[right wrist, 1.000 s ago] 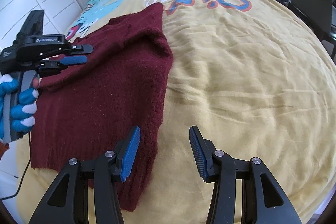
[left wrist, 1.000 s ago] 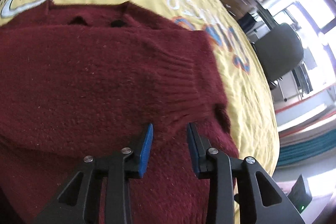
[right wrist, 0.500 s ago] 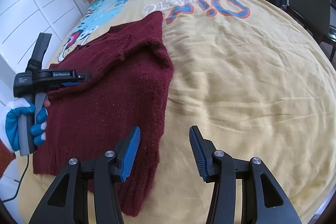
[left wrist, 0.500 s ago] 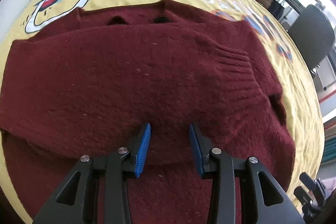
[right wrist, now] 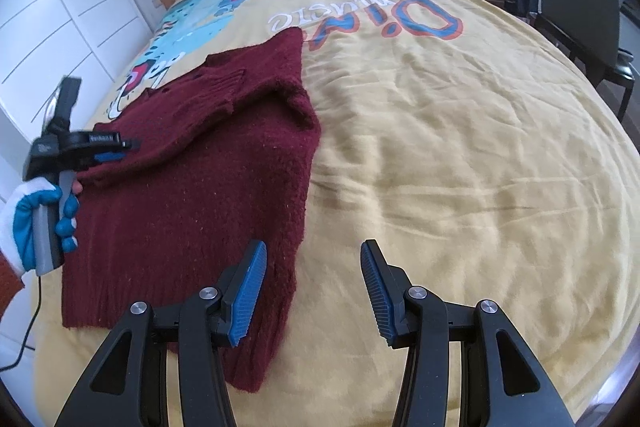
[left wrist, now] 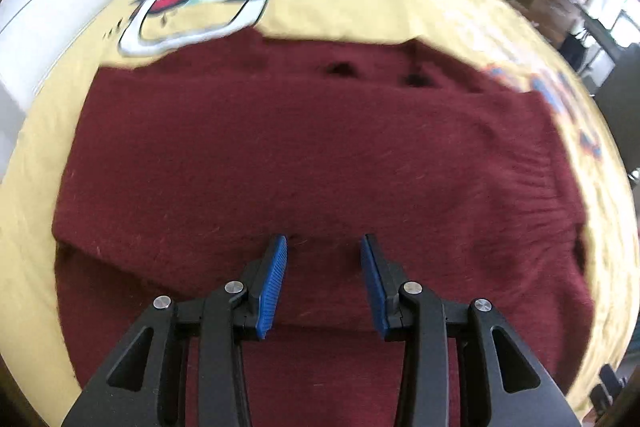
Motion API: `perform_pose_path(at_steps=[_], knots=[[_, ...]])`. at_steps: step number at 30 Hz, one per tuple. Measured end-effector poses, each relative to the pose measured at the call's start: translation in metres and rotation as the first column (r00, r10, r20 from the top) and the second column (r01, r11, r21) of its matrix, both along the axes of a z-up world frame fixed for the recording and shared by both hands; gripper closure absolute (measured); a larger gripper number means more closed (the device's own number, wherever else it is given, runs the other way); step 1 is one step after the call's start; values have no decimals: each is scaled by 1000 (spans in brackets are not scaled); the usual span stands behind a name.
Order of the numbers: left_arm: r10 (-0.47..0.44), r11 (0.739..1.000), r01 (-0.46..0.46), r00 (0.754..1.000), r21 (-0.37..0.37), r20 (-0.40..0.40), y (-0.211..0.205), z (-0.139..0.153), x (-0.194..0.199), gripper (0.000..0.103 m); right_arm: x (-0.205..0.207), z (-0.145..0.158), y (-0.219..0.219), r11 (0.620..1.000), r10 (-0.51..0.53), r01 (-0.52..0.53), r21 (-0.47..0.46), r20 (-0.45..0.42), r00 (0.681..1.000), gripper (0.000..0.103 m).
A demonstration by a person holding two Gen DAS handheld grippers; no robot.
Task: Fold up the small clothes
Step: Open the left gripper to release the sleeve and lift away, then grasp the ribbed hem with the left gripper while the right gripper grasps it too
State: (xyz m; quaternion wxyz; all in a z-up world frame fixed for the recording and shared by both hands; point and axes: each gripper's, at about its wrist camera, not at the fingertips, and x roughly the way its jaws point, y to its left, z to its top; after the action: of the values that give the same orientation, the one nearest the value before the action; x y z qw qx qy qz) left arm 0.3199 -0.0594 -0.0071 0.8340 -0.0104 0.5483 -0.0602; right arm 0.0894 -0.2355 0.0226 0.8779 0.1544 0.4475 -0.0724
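the left tongs (left wrist: 323, 247) hang over the maroon sweater (left wrist: 320, 163), pads narrowly parted with nothing gripped between them. the right tongs (right wrist: 312, 251) stand wider and empty above the sweater's near edge. the sweater lies partly folded on the yellow bedspread (right wrist: 460, 147), towards the side where a gloved hand (right wrist: 36, 215) holds the left tool.

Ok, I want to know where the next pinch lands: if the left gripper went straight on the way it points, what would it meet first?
Most likely the maroon sweater: the left gripper, jaws open and empty, points down at its folded-over sleeve layer. The exact gap is unclear.
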Motion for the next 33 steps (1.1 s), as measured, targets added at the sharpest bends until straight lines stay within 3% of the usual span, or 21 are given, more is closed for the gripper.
perform_pose_path(at_steps=[2,5,10,16,24,33], knots=[[-32,999,30,999,-45,-43,-1,-6,-2,65,-2,1,2,1000,0,0,-2,-2,1000,52],[-65,993,60,997,-105,-47,3,2,-10,64,-6,3,4,1000,0,0,-7,-2,1000,52],[-90,993,90,996,-78,5,14,26,-30,64,-11,10,8,1000,-3,3,-17,6,1000,52],[-78,995,80,996,-63,37,43,52,-57,52,-21,18,12,1000,-5,5,-16,21,1000,46],[-5,998,7,1000,-60,27,102,72,-100,44,-34,26,27,1000,28,-28,6,41,999,43],[82,992,-85,996,-89,-32,159,62,-154,44,-43,28,32,999,43,-43,15,33,999,39]])
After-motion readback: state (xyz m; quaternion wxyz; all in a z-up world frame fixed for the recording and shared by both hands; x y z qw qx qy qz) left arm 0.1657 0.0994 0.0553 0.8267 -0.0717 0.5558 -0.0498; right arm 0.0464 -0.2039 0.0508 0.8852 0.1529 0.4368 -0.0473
